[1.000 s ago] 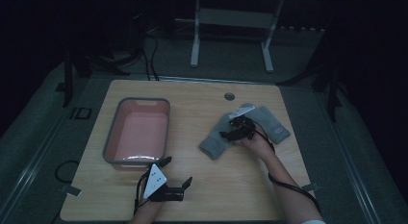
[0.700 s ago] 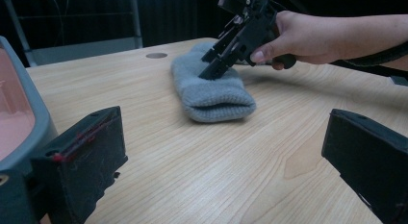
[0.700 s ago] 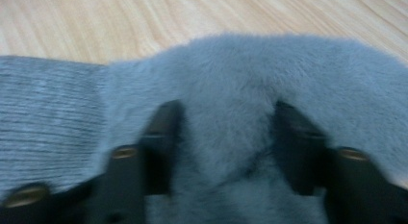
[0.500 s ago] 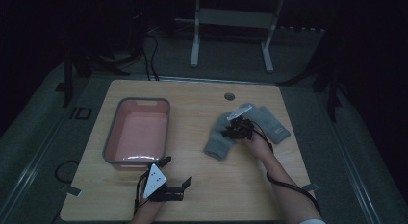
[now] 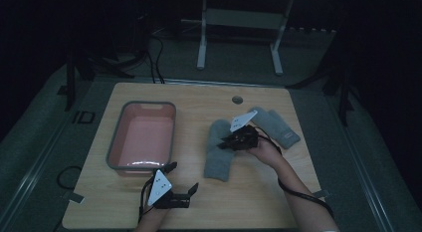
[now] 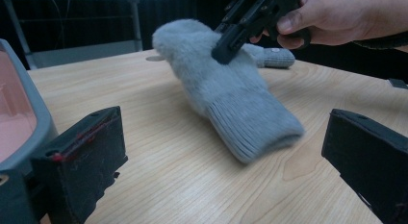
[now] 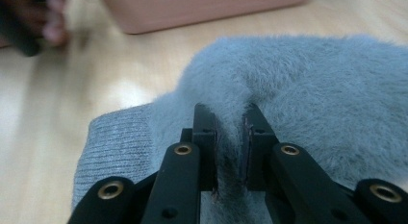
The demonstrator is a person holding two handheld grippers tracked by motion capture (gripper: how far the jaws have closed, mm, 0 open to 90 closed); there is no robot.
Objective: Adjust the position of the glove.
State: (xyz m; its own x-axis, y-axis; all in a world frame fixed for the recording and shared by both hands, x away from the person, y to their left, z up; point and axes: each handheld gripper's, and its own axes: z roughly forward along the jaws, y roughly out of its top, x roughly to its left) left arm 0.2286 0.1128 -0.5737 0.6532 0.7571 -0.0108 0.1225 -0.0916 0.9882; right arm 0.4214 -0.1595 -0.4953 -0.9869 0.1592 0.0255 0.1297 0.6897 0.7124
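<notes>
A grey fluffy mitten (image 5: 218,157) lies right of the table's middle, its knitted cuff (image 6: 250,132) toward the front. My right gripper (image 5: 226,142) is shut on a fold of its fluffy part (image 7: 312,89), the jaws (image 7: 230,118) pinching fur between them, and the pinched part (image 6: 192,46) stands raised off the wood. A second grey mitten (image 5: 278,126) lies flat behind the right hand. My left gripper (image 5: 182,177) rests open near the front edge, nothing between its jaws (image 6: 223,132), pointing at the cuff.
A pink tub with a grey rim (image 5: 114,142) stands at the table's left, close to the left gripper (image 6: 29,113). A small round hole (image 5: 237,99) sits near the far edge. Bare wood lies in front of the mittens.
The right gripper has shifted slightly left over the near mitten, and the mitten has bunched up under it. The left gripper has stayed put.
</notes>
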